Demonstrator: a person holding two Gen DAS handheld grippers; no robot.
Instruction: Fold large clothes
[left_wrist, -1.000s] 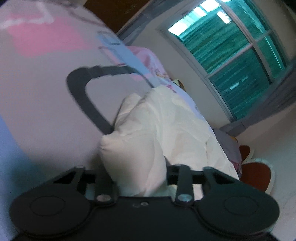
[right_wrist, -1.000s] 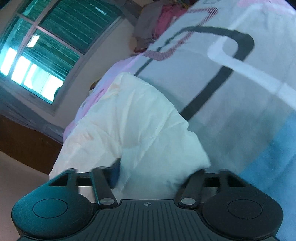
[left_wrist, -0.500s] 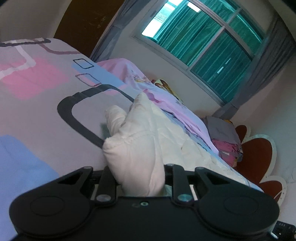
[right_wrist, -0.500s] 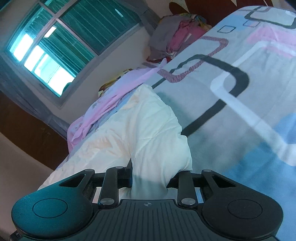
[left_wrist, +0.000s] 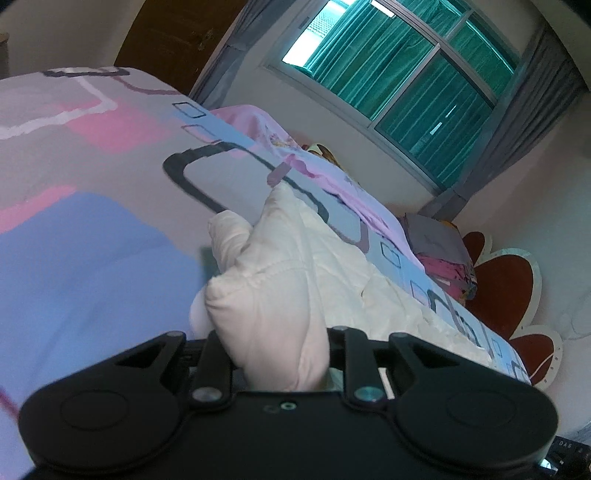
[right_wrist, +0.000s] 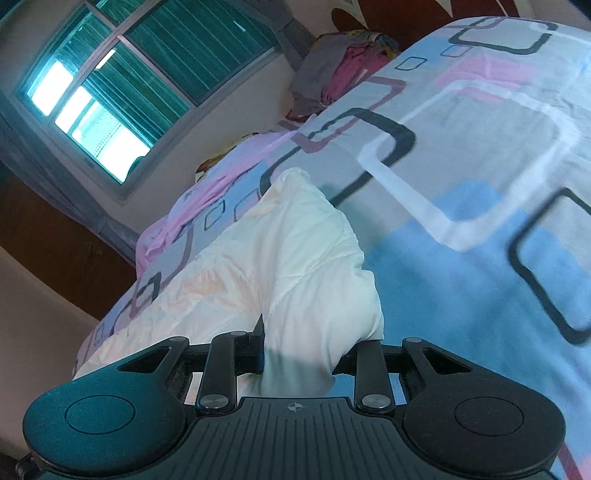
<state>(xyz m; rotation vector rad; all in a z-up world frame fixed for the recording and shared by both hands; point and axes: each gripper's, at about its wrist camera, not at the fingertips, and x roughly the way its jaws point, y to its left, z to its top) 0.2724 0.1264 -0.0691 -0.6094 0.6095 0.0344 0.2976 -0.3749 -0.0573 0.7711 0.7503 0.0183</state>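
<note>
**Cream cloth on a patterned bed**

The padded garment (left_wrist: 295, 266) is cream-white all over, with faint peach tints in its creases. The bed cover (right_wrist: 480, 184) beneath it is grey with blocks of sky blue and pink, crossed by rounded squares outlined in black, white and mauve. A lilac-pink sheet (left_wrist: 332, 177) lies along its far edge. The window curtain (left_wrist: 406, 74) is teal-green, flanked by grey drapes (left_wrist: 517, 122). Both grippers (left_wrist: 273, 369) (right_wrist: 299, 365) are black.

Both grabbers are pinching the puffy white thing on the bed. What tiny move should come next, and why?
Probably carry both pinched corners forward over the rest. The left gripper and the right gripper each clamp a bunched corner of the puffy white quilted garment, whose remainder lies flat on the patterned bedsheet, unfolded.
</note>
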